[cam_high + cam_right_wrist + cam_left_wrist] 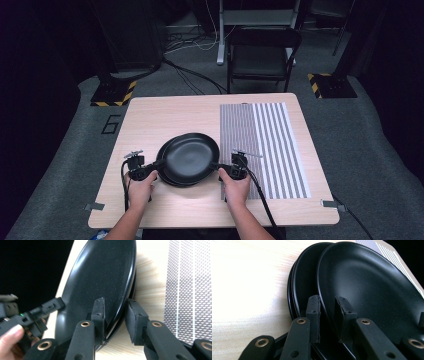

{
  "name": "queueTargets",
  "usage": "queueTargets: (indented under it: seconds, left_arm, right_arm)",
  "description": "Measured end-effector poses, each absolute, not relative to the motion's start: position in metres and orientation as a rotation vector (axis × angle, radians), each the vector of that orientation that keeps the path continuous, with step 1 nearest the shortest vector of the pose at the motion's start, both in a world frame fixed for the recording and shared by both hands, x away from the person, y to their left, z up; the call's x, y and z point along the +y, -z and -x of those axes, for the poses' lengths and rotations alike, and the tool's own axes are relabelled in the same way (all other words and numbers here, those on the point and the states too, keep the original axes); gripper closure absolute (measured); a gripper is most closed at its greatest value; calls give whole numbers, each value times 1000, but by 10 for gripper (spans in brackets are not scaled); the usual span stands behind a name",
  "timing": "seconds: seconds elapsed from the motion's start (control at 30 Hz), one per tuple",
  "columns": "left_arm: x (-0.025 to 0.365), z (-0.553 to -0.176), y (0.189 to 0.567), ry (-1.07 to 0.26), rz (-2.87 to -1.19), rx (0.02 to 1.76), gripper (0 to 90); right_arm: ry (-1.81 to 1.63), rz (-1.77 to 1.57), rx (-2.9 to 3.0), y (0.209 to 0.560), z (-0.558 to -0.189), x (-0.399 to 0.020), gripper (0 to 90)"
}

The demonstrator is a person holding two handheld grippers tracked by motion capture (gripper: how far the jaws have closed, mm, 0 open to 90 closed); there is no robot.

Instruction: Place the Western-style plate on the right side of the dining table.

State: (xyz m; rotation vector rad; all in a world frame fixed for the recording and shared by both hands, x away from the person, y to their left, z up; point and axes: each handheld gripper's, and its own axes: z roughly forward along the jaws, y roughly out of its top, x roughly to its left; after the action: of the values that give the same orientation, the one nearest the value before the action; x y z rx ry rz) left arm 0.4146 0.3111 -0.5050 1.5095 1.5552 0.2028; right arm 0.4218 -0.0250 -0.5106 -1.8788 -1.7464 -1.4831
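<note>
Two black plates sit in a stack near the front edge of the table (150, 115), about in the middle between its left and right edges, just beside the striped mat (272, 145) that covers the right part of the table. The top plate (190, 156) lies a little shifted on the bottom plate (303, 282), so the lower rim peeks out on the left and front. The top plate sits right between the two tools: the left gripper (152, 169) is at its left rim and the right gripper (221, 168) is at its right rim, so both hands are just as near. A straight line from one tool to the other runs across the plate, side to side along the table. In the left gripper view, the rim of the top plate goes between the two jaws, which are only a little apart; the rim seems to lie against one pad, but a thin gap shows, so it looks like a loose hold, not a tight pinch. In the right gripper view, the rim is between the jaws too, touching one pad, while the other pad stands clear of it. My guess is that both must squeeze the rim before the top plate can come up level.
</note>
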Motion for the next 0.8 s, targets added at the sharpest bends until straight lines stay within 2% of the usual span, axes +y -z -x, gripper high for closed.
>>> queueTargets:
  seconds: [0.4, 0.47, 0.5, 0.8]
  left_arm:
    - [313, -416, 506, -159, -1481, 1556, 738]
    - [308, -419, 510, -61, -1497, 1556, 723]
    - [306, -418, 514, -25, -1440, 1569, 708]
    - [297, -414, 514, -91, -1398, 1603, 710]
  right_arm:
    - [1512, 1832, -1686, 518, -425, -28, 702]
    - [1514, 1834, -1686, 519, -425, -28, 707]
    - [1517, 1837, -1683, 519, -424, -29, 716]
    - [1521, 1876, -1643, 519, -422, -27, 717]
